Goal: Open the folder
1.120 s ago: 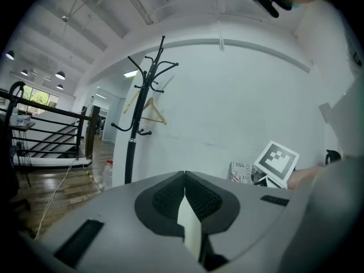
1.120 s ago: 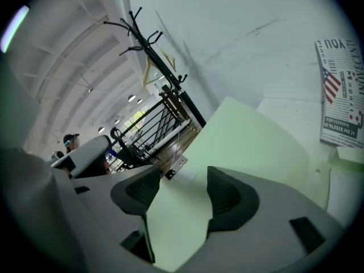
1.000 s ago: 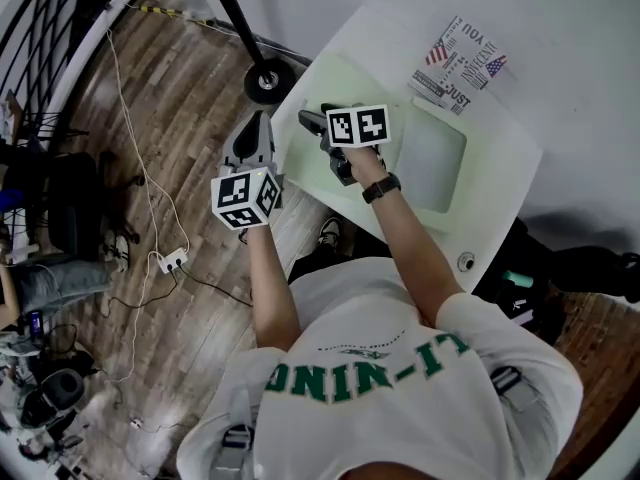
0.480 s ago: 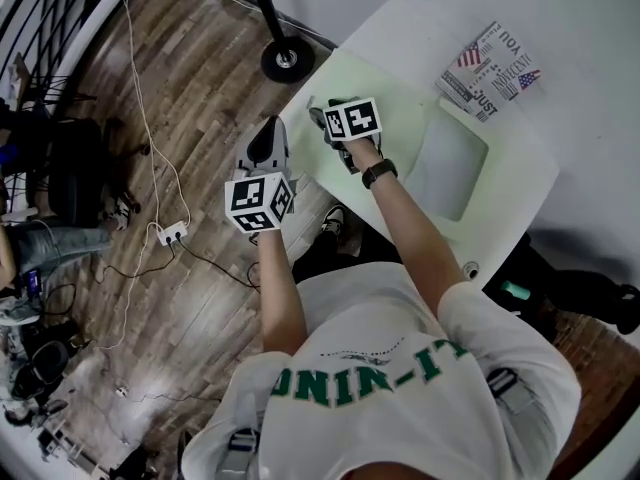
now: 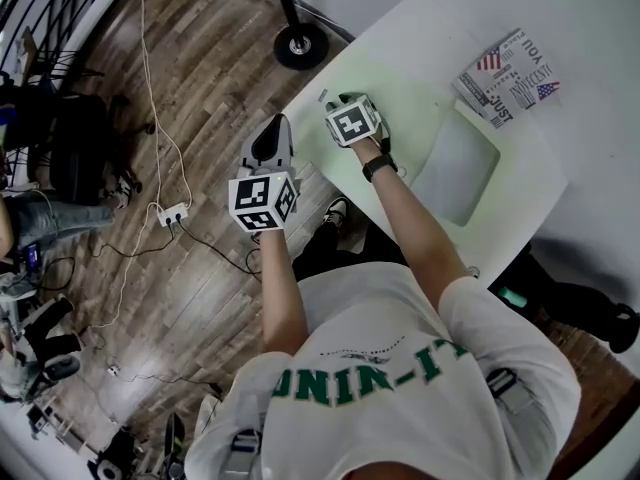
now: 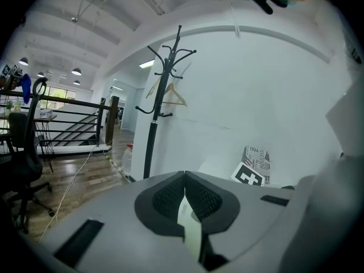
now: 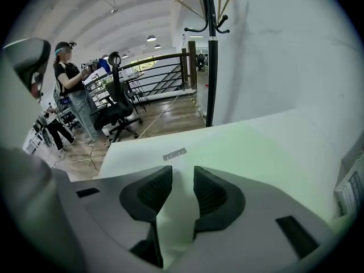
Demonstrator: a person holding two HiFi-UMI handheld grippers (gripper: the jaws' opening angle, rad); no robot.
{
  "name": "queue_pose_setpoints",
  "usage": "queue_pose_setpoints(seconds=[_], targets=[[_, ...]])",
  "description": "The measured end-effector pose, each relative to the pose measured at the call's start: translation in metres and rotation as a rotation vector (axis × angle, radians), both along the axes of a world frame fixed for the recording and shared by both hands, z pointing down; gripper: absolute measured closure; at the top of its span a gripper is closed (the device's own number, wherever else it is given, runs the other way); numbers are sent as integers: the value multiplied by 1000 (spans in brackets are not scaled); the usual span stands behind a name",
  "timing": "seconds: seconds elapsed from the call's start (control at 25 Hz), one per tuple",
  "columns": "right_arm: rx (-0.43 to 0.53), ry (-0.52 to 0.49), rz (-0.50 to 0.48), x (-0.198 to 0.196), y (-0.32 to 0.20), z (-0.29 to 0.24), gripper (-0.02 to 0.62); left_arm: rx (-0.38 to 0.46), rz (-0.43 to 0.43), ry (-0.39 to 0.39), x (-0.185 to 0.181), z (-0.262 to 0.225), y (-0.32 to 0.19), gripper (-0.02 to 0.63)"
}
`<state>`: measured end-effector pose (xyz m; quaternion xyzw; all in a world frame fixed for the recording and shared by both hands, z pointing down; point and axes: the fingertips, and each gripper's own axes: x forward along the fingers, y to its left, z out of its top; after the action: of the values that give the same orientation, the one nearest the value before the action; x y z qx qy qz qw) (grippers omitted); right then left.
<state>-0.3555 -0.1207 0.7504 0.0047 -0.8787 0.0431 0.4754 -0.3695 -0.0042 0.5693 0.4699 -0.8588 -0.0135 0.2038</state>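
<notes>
Folder (image 5: 405, 108), a thin pale-green plastic one, lies flat and closed on the white worktop (image 5: 420, 28). A clear window panel takes up its far half, and a printed flag-patterned booklet (image 5: 510, 73) lies just beyond it. It looks light, floppy and slick. The cover will likely bend rather than swing stiffly, and the whole sheet may slide on the smooth worktop if it is pulled sideways. The sensible place to take hold is the free edge or corner of the top cover alone, near the small grey tab (image 7: 174, 153), pinching one layer and lifting gently. Steadying the lower layer would help.

The right gripper (image 7: 182, 172) is pitched steeply down over the corner of the folder nearest the worktop's edge, the forearm reaching out across it. Its jaws have just been closing and now stand a narrow gap apart. Only the folder's flat surface shows beyond them, with nothing pinched yet.

The left gripper (image 6: 183, 175) has its jaws together and empty. It is held just off the worktop's edge above the wooden floor (image 5: 200, 88), aimed slightly downward towards the folder.
</notes>
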Motion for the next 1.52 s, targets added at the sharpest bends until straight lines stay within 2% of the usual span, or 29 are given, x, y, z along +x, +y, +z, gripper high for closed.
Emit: queue_pose_setpoints(seconds=[0.2, 0.44, 0.52, 0.56, 0.6, 0.88, 1.0, 1.2, 1.52], targets=[[60, -44, -49, -5, -2, -5, 463, -15, 27, 8, 5, 2, -4, 592], [24, -47, -54, -2, -5, -1, 474, -23, 60, 6, 15, 2, -11, 592], [19, -65, -42, -1, -7, -2, 489, -20, 57, -2, 16, -2, -12, 592], [20, -78, -30, -1, -10, -4, 514, -17, 48, -9, 16, -5, -11, 592], [20, -94, -16, 0, -12, -8, 565, -12, 40, -17, 16, -9, -9, 592], [-51, -225, 73, 6, -21, -55, 578, 22, 49, -34, 20, -26, -18, 592], [-83, -284, 135, 16, -29, -77, 578, 36, 104, -49, 33, -35, -38, 592], [-72, -379, 262, 47, -56, -113, 578, 69, 193, -89, 51, -59, -71, 592], [-27, -541, 494, 128, -116, -176, 578, 125, 356, -139, 89, -92, -126, 592]])
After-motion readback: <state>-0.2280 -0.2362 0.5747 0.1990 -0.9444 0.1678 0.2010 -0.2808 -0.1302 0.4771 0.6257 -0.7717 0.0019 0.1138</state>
